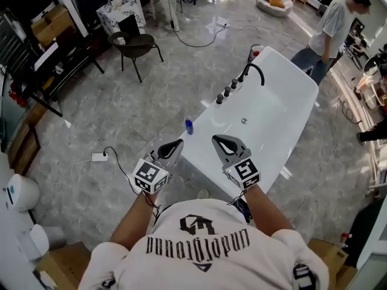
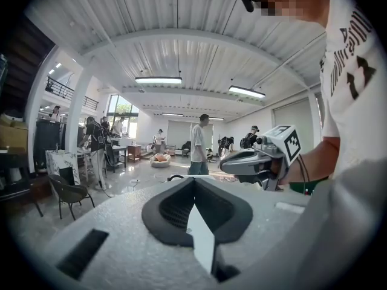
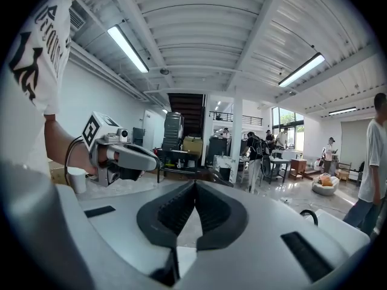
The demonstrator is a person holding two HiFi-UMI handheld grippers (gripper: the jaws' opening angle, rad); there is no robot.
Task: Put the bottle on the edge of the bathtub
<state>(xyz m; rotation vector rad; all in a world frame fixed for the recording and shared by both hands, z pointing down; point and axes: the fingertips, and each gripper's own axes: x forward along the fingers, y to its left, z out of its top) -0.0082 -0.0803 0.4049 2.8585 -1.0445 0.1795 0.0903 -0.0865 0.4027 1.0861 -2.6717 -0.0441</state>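
Observation:
A small blue bottle (image 1: 188,126) stands upright at the left side of the white bathtub (image 1: 284,89), close to its near corner; I cannot tell whether it rests on the rim or on the floor beside it. Both grippers are held up in front of the person's chest, short of the tub's near end. My left gripper (image 1: 177,142) is shut and empty, its tip just below the bottle. My right gripper (image 1: 216,139) is shut with nothing in it. The left gripper (image 2: 193,181) and the right gripper (image 3: 195,183) point level across the room, so neither gripper view shows the bottle.
A black faucet (image 1: 256,69) and a row of knobs (image 1: 227,91) sit on the tub's left rim. A person (image 1: 329,32) stands by its far end. A dark chair (image 1: 136,44) is at the back left. A power strip (image 1: 100,157) with a cable lies on the floor.

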